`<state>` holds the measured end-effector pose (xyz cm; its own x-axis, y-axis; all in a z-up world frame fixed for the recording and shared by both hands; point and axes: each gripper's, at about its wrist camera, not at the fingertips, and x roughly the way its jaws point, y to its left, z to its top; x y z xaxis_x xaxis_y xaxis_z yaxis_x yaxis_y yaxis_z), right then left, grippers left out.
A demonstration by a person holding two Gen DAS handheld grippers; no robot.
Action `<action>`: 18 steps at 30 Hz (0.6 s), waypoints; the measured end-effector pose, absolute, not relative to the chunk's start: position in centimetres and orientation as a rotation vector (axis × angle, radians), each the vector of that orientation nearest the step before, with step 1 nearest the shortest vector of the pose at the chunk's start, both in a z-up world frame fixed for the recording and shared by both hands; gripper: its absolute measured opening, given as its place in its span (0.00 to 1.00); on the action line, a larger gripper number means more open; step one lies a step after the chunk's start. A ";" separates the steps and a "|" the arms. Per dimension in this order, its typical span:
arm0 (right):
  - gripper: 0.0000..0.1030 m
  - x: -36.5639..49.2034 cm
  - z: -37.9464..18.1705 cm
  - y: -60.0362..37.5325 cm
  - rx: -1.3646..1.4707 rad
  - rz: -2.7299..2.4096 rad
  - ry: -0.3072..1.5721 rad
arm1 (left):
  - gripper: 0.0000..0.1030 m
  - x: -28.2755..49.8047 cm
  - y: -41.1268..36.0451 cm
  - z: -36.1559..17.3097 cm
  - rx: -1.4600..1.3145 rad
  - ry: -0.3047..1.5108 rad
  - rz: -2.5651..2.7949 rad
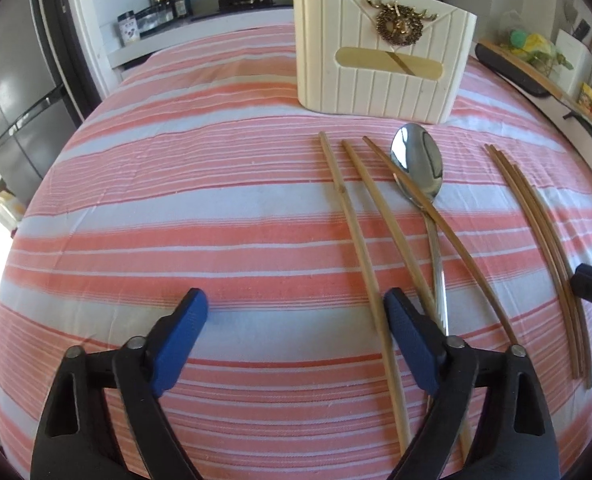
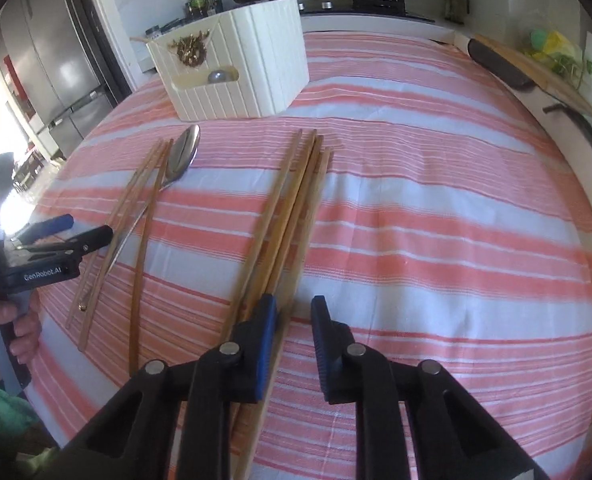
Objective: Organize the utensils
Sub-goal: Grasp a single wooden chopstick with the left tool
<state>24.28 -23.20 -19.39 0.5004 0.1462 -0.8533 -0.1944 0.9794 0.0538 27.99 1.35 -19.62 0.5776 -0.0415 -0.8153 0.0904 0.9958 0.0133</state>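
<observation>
Across the striped tablecloth (image 1: 176, 200) nothing is gripped yet: left gripper (image 1: 296, 336) spread wide beside loose chopsticks (image 1: 360, 248) and spoon (image 1: 418, 164), right gripper (image 2: 294, 340) parted by the chopstick bundle (image 2: 288, 216), to be straddled, clamped, carried to the cream holder (image 1: 380, 48).

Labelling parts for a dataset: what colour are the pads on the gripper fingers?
Blue pads on black arms, clearest in the left wrist view.

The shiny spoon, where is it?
In the left wrist view the spoon lies on the striped cloth right of centre, just in front of the cream box, with one chopstick crossing over it.
</observation>
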 end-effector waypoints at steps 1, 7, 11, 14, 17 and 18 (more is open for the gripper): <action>0.13 24.6 -19.6 -23.1 -0.067 0.197 1.039 | 0.65 27.9 1.0 -19.5 0.064 0.944 -0.090; 0.06 24.5 -19.7 -23.0 -0.124 0.137 1.002 | 0.06 27.5 0.6 -19.2 0.107 0.917 -0.112; 0.06 23.8 -19.5 -24.7 -0.129 0.087 1.000 | 0.05 26.5 2.6 -19.2 0.090 0.918 -0.069; 0.06 22.9 -19.2 -26.1 -0.136 0.053 1.004 | 0.05 25.4 4.8 -19.1 0.068 0.924 -0.036; 0.06 21.7 -18.9 -27.2 -0.153 0.025 1.005 | 0.06 24.0 7.0 -19.1 0.059 0.928 0.000; 0.06 21.3 -18.7 -27.5 -0.162 0.010 1.006 | 0.06 23.6 7.7 -19.2 0.050 0.931 0.010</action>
